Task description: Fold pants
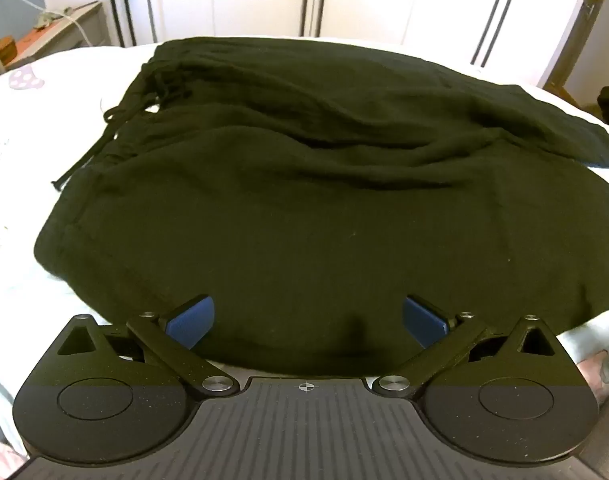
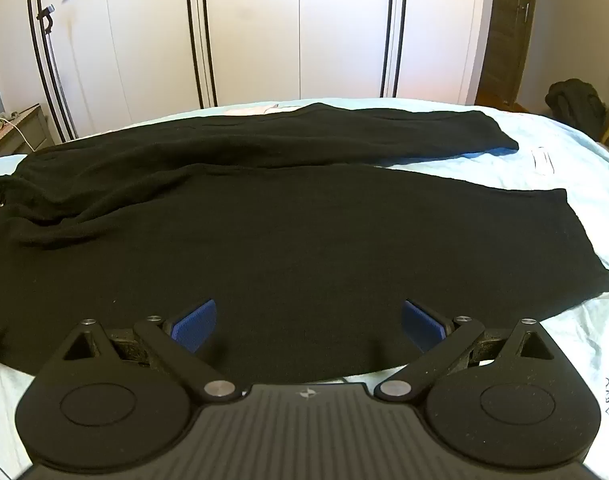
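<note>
White wardrobe doors [image 2: 296, 28] behind; pale bedsheet [image 2: 564, 208] (rumpled) under black pants [image 2: 264, 240].

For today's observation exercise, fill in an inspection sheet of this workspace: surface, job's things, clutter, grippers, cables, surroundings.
Surface: bed with a pale blue sheet, lightly creased.
Job's things: black pants spread out unfolded, both legs apart at the hems; drawstring trailing from the waistband.
Clutter: a white label or paper on the sheet near the far hem.
Grippers: left hand-held gripper open, over the near edge of the pants; right hand-held gripper open, likewise; neither holds anything.
Cables: a white cable on the side table.
Surroundings: white wardrobe, wooden door, dark clothing on a chair.
</note>
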`<state>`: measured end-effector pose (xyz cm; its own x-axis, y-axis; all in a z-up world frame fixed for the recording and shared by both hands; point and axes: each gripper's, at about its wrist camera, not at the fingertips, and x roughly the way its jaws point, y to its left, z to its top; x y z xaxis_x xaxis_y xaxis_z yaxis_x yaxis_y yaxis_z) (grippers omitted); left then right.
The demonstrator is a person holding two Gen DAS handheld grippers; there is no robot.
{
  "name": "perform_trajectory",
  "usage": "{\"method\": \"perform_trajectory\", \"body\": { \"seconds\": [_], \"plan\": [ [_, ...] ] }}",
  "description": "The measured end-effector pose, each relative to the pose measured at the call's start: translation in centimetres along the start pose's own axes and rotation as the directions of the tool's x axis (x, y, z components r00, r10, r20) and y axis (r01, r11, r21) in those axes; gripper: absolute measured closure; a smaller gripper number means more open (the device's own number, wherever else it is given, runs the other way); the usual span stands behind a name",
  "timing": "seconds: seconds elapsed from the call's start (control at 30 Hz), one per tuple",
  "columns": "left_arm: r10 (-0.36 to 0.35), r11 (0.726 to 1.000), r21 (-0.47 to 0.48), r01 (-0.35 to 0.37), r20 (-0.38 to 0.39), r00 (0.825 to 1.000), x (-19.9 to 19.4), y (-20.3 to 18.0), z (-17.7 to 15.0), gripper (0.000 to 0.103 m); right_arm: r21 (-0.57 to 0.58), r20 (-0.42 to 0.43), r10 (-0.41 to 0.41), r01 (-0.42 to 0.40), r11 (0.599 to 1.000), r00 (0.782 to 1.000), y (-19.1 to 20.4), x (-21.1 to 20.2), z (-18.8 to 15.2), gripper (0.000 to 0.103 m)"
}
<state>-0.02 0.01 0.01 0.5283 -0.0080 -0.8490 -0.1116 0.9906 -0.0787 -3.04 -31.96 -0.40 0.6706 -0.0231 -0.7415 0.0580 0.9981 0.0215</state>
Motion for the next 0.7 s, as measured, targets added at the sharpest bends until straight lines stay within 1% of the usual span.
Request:
{"method": "perform_trajectory", "body": {
  "seconds": [0.3, 0.7],
  "plan": [
    [0.011, 1.0, 0.01, -0.011, 0.002, 1.0, -0.26, -0.03, 0.03, 0.0, -0.001, 0.001, -0.001, 0.001, 1.0, 1.0, 0.08, -0.04, 0.0, 0.004],
    [0.008, 1.0, 0.008, -0.008, 0.002, 1.0, -0.28, -0.02, 0.06, 0.0, -0.001, 0.003, -0.002, 0.002, 1.0, 1.0, 0.14, -0.12, 0.01, 0.004]
  ]
}}
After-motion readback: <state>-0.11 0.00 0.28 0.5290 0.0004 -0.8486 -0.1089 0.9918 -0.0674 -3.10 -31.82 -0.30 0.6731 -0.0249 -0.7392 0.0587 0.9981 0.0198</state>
